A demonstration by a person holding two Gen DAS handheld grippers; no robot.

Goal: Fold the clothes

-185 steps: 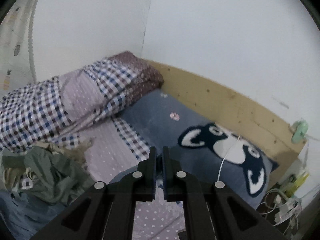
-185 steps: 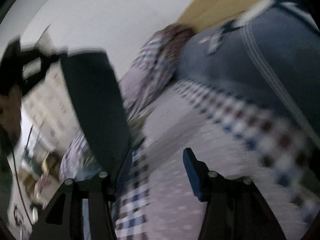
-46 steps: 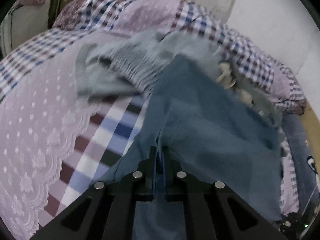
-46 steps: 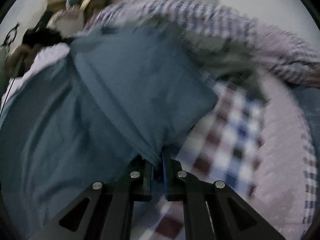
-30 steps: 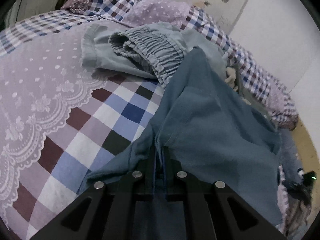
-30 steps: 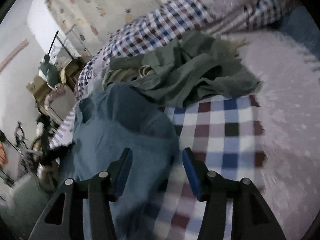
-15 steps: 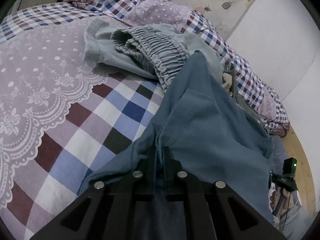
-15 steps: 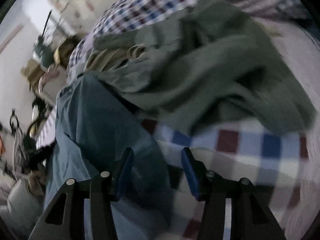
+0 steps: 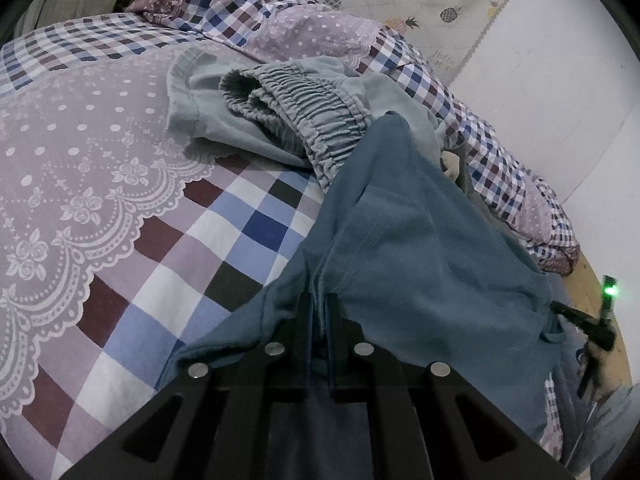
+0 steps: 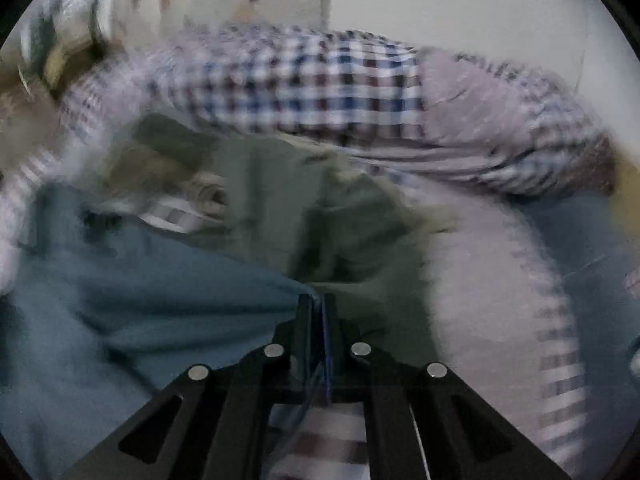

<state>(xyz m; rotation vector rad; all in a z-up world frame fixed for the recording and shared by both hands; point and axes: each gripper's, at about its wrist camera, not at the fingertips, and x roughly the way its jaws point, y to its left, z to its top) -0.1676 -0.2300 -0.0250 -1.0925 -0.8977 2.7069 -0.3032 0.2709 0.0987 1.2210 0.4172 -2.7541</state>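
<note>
Both grippers' fingers (image 9: 319, 308) (image 10: 318, 308) pinch the rumpled, creased teal-blue garment (image 9: 420, 248) taut between them.

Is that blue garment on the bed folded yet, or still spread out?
Not folded. The blue garment lies loose and rumpled across the checked bedspread, one edge pinched in the left hand-held gripper, with no neat crease visible.
</note>
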